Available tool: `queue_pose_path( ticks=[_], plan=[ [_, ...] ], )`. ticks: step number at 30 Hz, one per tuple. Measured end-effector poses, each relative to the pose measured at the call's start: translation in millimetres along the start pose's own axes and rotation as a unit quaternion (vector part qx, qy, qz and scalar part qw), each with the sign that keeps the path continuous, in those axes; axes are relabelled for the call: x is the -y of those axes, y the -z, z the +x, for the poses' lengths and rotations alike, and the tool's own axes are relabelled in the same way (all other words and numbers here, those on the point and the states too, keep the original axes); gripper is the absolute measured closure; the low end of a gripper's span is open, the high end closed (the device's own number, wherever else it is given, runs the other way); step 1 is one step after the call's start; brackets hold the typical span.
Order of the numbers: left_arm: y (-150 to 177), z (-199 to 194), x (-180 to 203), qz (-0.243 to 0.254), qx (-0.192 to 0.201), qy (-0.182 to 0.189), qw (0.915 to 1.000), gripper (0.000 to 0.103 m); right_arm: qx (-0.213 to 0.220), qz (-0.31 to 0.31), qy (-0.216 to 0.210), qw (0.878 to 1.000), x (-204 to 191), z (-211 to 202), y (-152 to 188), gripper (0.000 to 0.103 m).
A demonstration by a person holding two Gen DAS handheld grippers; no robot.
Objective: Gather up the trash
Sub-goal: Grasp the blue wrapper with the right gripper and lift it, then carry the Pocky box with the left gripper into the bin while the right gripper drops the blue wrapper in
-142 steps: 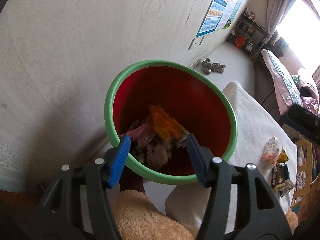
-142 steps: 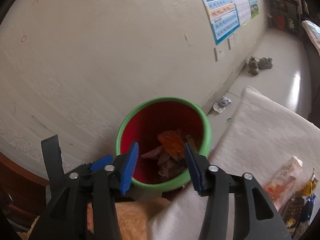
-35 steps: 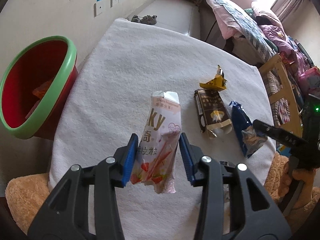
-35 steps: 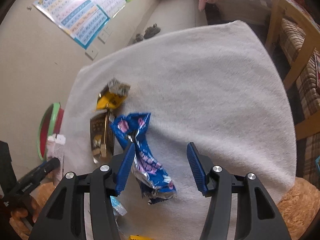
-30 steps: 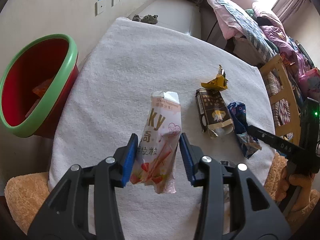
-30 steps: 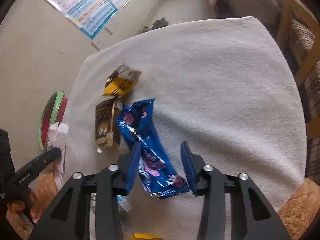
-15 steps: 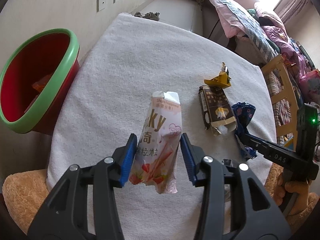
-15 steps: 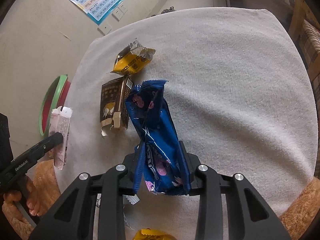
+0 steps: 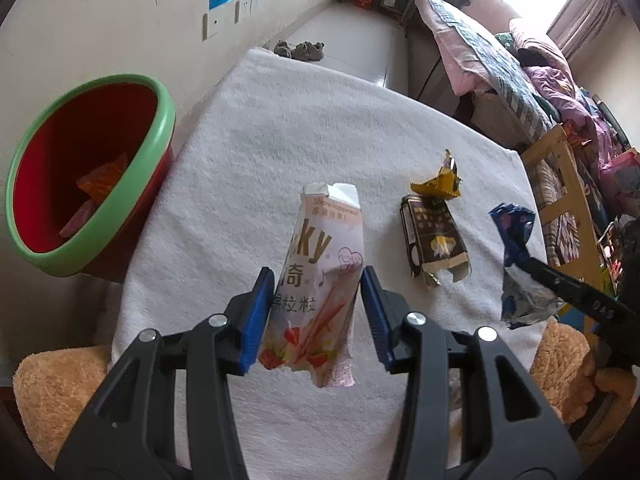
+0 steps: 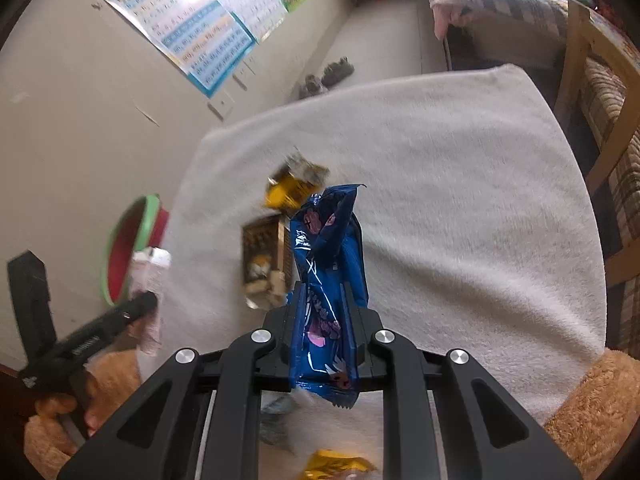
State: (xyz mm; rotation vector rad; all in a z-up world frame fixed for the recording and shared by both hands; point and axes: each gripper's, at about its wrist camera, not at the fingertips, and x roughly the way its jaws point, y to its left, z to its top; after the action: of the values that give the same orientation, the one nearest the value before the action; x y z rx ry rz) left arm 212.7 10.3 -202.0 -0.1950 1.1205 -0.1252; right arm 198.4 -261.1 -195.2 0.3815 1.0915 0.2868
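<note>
Lifted off the white towel [image 10: 460,216] since a second ago: blue wrapper [image 10: 324,280], now pinched low down by the right gripper [image 10: 322,320], jaws closing on it; likewise held clear of the towel, pink snack pack [image 9: 320,280], gripped across its lower half between the pads of the left gripper [image 9: 316,312]. Light, thin, crinkly and probably slippery, both; best taken mid-body, firmly. Seen fully only in the left view: red bin [image 9: 86,176] just beside the towel, with trash inside; seen only in the right view: another yellow wrapper [image 10: 340,468] at the towel's near edge.
</note>
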Motion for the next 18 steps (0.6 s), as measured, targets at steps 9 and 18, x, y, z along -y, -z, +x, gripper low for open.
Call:
queue_pose_path(
  ticks=[9,18],
  plan=[
    [-2.9,-10.7,-6.2,-0.005,0.015,-0.001,0.9999,0.06,0.014,-0.031,-0.031,0.999,-37.6,-12.0,-5.4,0.087],
    [-7.1,-25.7,-23.2,-0.023,0.036,-0.004,0.9991,0.06,0.005,-0.066,-0.046,0.997,-69.8,-9.0,-1.8,0.087]
  ],
)
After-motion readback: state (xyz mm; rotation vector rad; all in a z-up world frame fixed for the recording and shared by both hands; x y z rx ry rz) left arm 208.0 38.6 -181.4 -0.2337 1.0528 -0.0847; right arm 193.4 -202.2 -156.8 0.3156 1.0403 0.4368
